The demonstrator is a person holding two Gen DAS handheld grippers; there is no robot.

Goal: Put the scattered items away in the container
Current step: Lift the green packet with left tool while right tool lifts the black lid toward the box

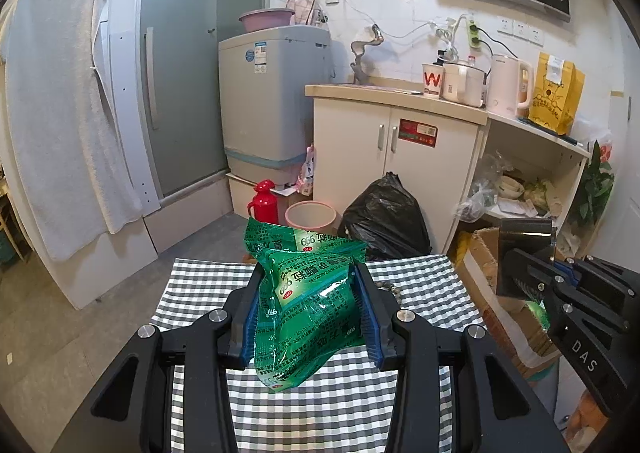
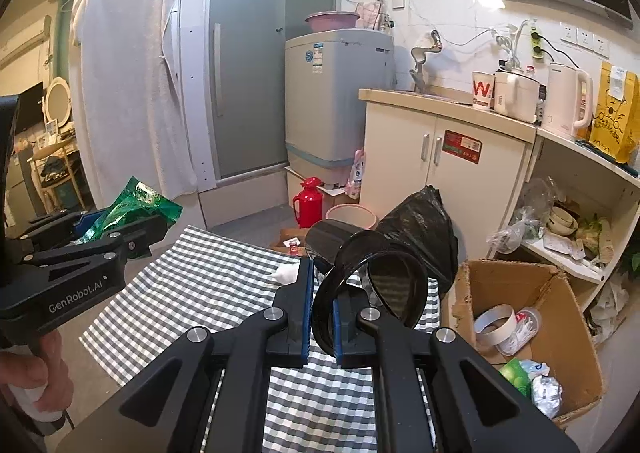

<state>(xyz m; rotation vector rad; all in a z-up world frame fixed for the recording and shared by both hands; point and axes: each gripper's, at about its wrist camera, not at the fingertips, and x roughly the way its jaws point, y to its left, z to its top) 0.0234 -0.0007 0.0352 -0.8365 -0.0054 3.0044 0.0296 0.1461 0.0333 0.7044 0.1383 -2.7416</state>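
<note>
Above the checked tablecloth (image 1: 200, 285), we found the left gripper (image 1: 308, 305) clenched on a crumpled green packet (image 1: 308, 293), its blue pads pressing both sides. The right gripper (image 2: 322, 313) was nearly closed, pinching the rim of a dark, tilted container (image 2: 360, 277) held clear of the cloth. On the far part of the cloth we noted a bead bracelet (image 1: 386, 287). An open cardboard box (image 2: 560, 333) stood on the floor to the right, a black rubbish bag (image 2: 420, 229) beyond.
</note>
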